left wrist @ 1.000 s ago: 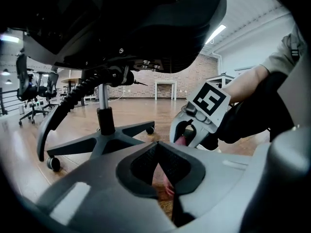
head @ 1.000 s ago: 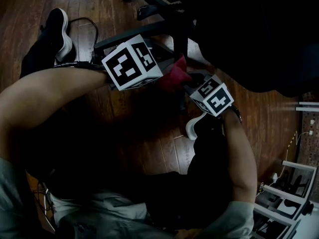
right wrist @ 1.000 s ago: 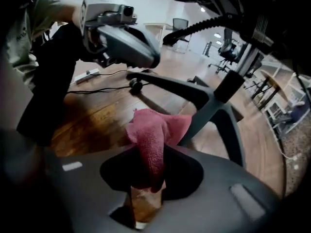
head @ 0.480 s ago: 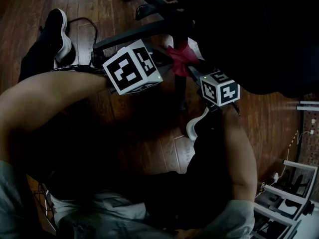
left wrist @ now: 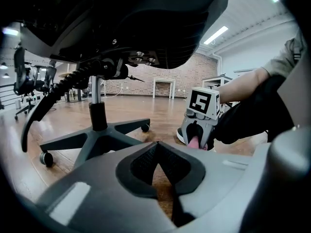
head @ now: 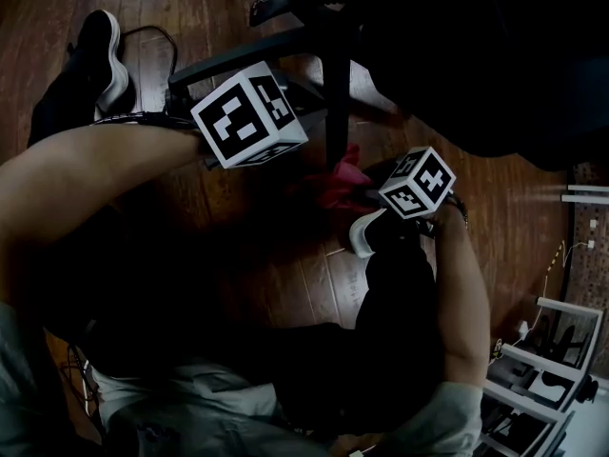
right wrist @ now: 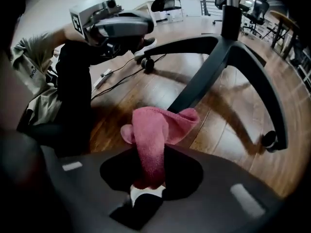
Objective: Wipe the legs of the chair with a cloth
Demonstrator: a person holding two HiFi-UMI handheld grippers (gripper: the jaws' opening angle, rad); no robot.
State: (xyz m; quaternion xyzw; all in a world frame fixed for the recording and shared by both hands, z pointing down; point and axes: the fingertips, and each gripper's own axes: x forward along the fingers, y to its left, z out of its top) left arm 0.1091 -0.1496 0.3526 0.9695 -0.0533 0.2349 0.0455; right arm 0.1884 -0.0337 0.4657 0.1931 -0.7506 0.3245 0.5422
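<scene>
My right gripper is shut on a pink cloth that stands up out of its jaws. The cloth's folded tip lies against the near dark leg of the chair base. In the head view the cloth sits at the near end of that leg, just left of the right marker cube. My left gripper is shut with nothing in it and points low at the chair base; its marker cube hangs over another leg.
A black shoe with a white sole and a cable lie on the wood floor at upper left. A second shoe sits under the right gripper. The seat overhangs. A caster ends the right leg.
The right gripper and cloth slid up toward the chair's hub, then back down the leg toward me. The left gripper has stayed where it was.
</scene>
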